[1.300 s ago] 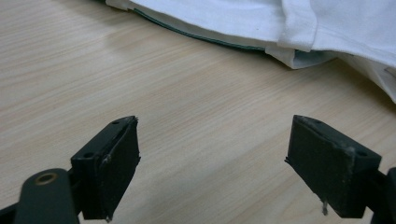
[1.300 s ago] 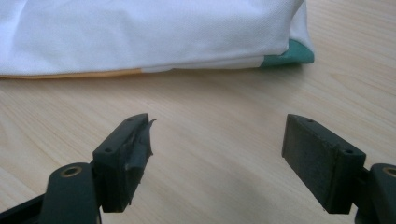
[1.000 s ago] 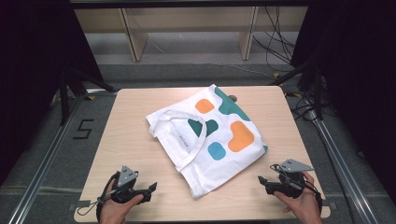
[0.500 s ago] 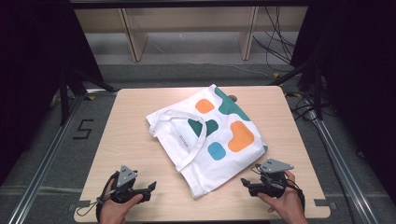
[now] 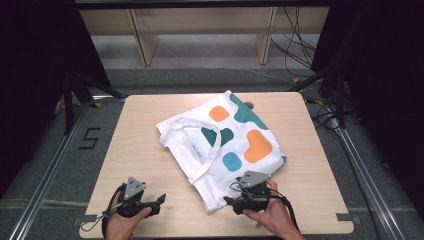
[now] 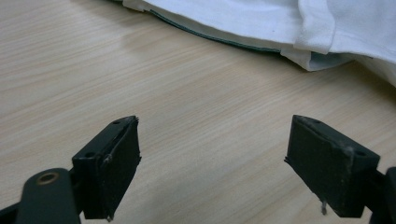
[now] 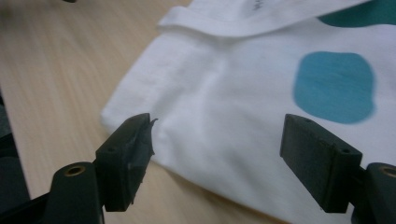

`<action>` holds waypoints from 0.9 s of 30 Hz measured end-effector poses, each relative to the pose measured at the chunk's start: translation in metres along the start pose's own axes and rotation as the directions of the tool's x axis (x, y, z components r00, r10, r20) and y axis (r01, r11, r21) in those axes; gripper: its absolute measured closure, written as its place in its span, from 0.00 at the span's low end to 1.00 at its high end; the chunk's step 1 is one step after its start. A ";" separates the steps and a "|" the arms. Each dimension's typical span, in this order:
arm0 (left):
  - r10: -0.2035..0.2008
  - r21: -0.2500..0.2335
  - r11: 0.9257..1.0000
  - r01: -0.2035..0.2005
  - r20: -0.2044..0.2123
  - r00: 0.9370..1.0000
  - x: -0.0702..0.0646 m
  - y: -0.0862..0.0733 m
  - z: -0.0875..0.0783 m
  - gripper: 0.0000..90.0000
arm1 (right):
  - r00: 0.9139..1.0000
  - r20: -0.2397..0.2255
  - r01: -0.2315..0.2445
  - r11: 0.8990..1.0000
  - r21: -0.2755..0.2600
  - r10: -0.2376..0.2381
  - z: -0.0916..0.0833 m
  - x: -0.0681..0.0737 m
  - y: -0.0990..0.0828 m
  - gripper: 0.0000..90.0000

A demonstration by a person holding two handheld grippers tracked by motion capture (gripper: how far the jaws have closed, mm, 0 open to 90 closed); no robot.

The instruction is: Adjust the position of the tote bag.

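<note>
Tote bag (image 5: 227,142): white woven cloth, soft and slightly rumpled, printed with rounded blobs in orange, dark teal and light blue. Lies flat, skewed diagonally, around the middle of the counter (image 5: 145,145). Counter is pale wood-grain laminate, rectangular, matte. One white strap (image 5: 202,150) loops across the bag's left half; small dark lettering sits next to it. A thin green seam line runs along the bag's edge in the left gripper view.

Right tongs (image 5: 231,201): at the bag's near corner, over its near edge. In the right gripper view (image 7: 215,158) the black jaws are spread wide with the white corner fabric between them; light-blue blob (image 7: 335,86) just beyond the right jaw. Jaws pinch nothing. Contact with the cloth cannot be told.

Left tongs (image 5: 161,200): left of the bag's near corner, over bare counter, apart from the cloth. In the left gripper view (image 6: 212,158) jaws are spread wide, holding nothing; bag edge (image 6: 261,28) lies beyond them.

Jaw pads: black, blocky, scuffed edges.
</note>
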State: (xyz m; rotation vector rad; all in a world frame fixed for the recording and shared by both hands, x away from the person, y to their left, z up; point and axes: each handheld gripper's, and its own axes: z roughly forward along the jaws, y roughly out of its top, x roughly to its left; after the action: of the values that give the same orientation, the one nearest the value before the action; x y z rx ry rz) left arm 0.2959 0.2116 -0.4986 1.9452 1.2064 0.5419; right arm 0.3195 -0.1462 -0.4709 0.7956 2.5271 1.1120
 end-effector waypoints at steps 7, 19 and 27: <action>-0.002 0.011 1.000 0.002 0.001 1.000 0.000 0.000 0.000 0.19 | 0.997 -0.030 0.067 0.998 0.012 -0.067 0.027 0.021 0.017 0.29; 0.017 0.026 1.000 -0.017 0.004 1.000 0.002 0.000 -0.001 0.19 | 0.987 0.012 0.156 0.985 0.067 -0.157 0.060 0.043 0.028 0.32; -0.005 0.016 1.000 0.006 -0.006 1.000 0.002 0.000 -0.002 0.19 | 0.987 -0.004 0.159 0.982 0.100 -0.159 0.055 0.042 0.023 0.59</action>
State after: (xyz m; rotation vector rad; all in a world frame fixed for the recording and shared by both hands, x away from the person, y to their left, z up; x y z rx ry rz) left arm 0.2956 0.2140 -0.4978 1.9548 1.2231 0.5367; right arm 0.3180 -0.0763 -0.4915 0.6056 2.6073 0.9387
